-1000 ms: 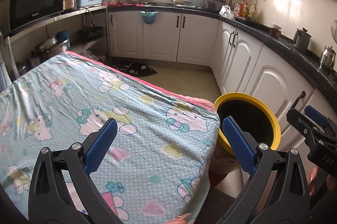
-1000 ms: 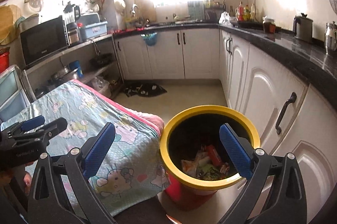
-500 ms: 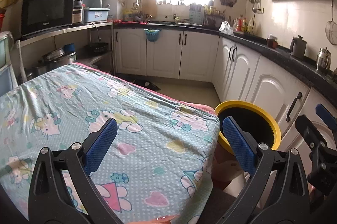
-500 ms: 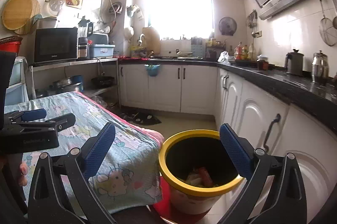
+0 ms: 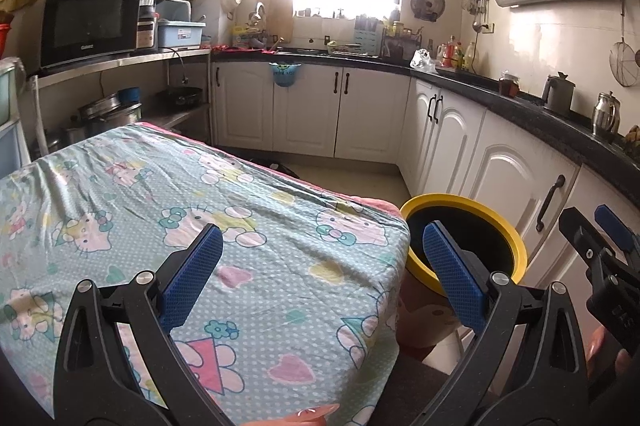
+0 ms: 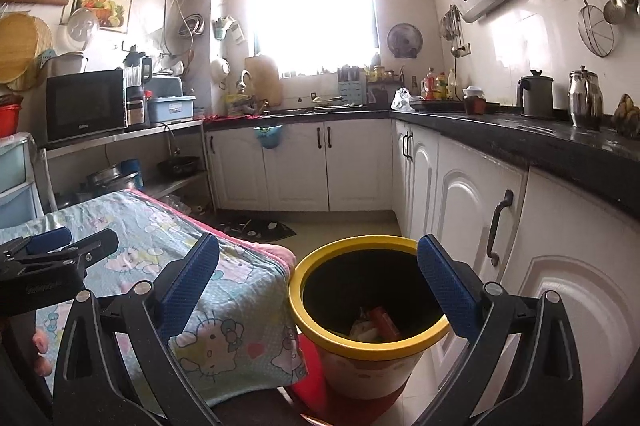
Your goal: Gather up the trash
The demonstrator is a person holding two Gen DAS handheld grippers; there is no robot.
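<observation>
Trash (image 6: 374,324) is lying at the bottom of the one yellow-rimmed bin (image 6: 308,320), which is standing on the floor just beside the corner of the table and in front of the white cabinets (image 6: 460,209); a reddish packet and some pale scraps are showing down there, though the pieces are too jumbled to count (only a few are peeking out under the rim). Judging from this, the collecting is looking finished or close to it: the cartoon-print tablecloth (image 5: 168,209) is showing no litter anywhere on its visible top, and no loose trash is appearing on the floor near the bin, so nothing obvious is remaining to pick up. Two grippers are hovering here, each with two blue-padded fingers. The left gripper (image 5: 318,276) is hanging over the near corner of the table with its jaws spread wide and nothing between them; the right gripper (image 6: 316,284) is hanging above and just short of the bin mouth, likewise spread and carrying nothing. Beyond, one microwave (image 6: 84,105) is sitting on the shelf.
</observation>
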